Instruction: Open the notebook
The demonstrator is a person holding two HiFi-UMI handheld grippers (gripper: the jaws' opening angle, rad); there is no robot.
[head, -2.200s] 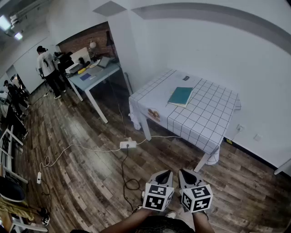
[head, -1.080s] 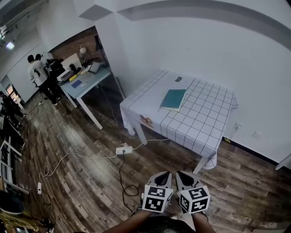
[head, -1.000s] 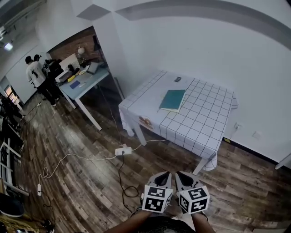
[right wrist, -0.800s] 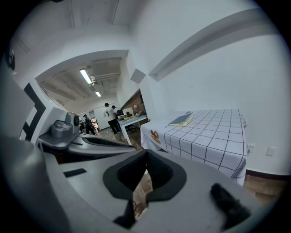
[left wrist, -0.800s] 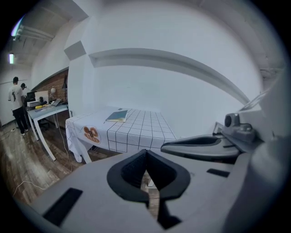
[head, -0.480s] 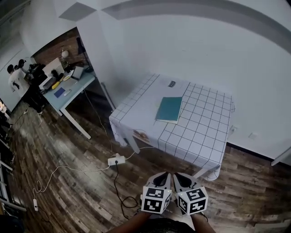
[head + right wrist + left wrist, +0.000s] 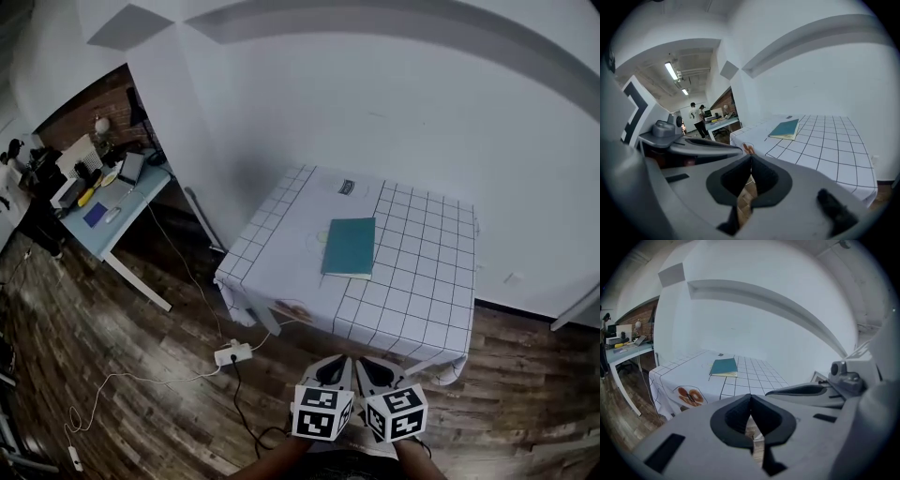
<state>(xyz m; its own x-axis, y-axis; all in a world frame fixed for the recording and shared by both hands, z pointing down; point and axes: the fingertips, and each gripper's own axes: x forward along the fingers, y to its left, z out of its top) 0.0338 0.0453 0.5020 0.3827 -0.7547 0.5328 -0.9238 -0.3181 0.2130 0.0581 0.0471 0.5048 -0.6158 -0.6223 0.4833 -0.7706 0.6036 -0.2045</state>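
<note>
Both grippers low by person's waist, over plank floor (image 7: 141, 375).
Left gripper (image 7: 335, 362): jaws clenched, nothing between.
Right gripper (image 7: 374, 367): same, pressed together, empty.
Notebook (image 7: 350, 247) closed, flat mid-table (image 7: 422, 291), dead ahead of both jaws, well apart.
Long axis runs away from person; short edge nearest.
Neither hand clearly nearer, judging by head view.
Thin rectangle, matte teal cover, pale page block at near edge.
Table cloth white with black grid, draped over sides.
</note>
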